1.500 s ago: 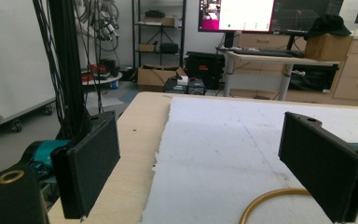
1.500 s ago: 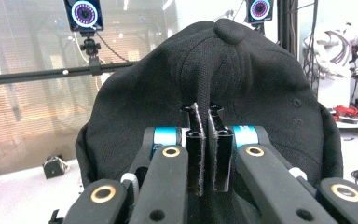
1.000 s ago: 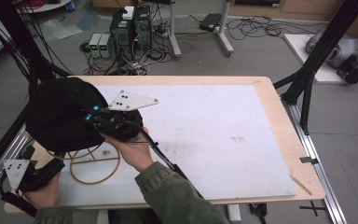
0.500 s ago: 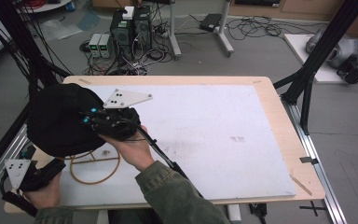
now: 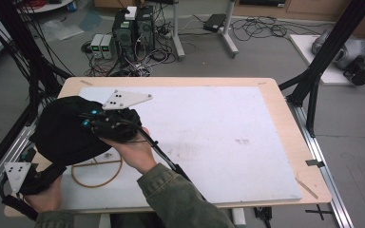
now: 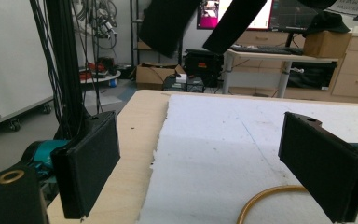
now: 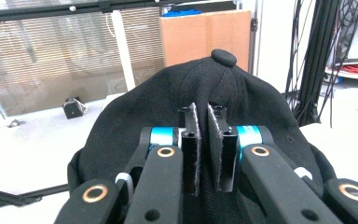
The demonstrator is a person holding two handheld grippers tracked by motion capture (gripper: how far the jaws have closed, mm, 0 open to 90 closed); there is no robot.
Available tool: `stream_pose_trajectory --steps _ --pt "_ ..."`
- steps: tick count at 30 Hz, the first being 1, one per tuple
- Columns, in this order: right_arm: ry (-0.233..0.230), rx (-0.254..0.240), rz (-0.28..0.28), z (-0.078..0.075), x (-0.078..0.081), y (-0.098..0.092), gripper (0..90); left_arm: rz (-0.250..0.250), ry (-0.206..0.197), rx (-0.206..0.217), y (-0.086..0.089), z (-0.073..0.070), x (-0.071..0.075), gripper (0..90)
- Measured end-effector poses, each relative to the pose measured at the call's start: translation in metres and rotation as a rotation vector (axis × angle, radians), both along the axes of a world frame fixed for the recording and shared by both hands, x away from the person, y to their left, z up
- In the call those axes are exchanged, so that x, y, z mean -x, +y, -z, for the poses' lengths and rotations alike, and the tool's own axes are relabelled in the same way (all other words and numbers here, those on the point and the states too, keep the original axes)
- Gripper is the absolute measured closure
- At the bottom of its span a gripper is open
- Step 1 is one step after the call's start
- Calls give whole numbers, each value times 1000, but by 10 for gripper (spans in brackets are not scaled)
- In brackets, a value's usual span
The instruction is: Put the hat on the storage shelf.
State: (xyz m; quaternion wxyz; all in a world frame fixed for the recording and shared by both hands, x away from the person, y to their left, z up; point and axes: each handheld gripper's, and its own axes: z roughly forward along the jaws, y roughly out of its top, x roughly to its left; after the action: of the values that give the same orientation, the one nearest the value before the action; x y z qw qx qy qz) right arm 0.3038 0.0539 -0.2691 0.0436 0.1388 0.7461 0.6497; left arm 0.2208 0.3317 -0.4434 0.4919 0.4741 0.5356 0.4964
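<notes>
Right gripper (image 7: pixel 204 140) sits against the black cap (image 5: pixel 62 133), its 2 jaws nearly together, pinching a fold of fabric. Left gripper (image 6: pixel 214 163) rests spread wide near the tan ring (image 5: pixel 97 172), gripping nothing.

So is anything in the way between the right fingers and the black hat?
Nothing visible is. The right gripper already sits against the black fabric cap, its fingers nearly shut with a fold of the cap's cloth between them.
</notes>
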Motion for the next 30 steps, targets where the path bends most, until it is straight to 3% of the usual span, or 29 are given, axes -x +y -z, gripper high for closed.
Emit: stream_pose_trajectory --steps 9,13,16,18,23,30 --pt "-9 1 0 -1 1 -1 712 1 1 -3 -1 0 0 127" --pt "-17 -18 16 -2 2 -4 580 1 1 -3 0 0 0 127" --pt "-30 -28 26 -3 3 -5 425 1 1 -4 -1 0 0 127" --pt "-55 -37 74 -3 6 -6 295 1 0 -2 -1 0 0 127" --pt "-134 -10 175 0 11 -6 123 1 0 -4 -1 0 0 127" --pt "-145 -18 229 4 8 -19 113 0 -1 -6 -1 0 1 127"
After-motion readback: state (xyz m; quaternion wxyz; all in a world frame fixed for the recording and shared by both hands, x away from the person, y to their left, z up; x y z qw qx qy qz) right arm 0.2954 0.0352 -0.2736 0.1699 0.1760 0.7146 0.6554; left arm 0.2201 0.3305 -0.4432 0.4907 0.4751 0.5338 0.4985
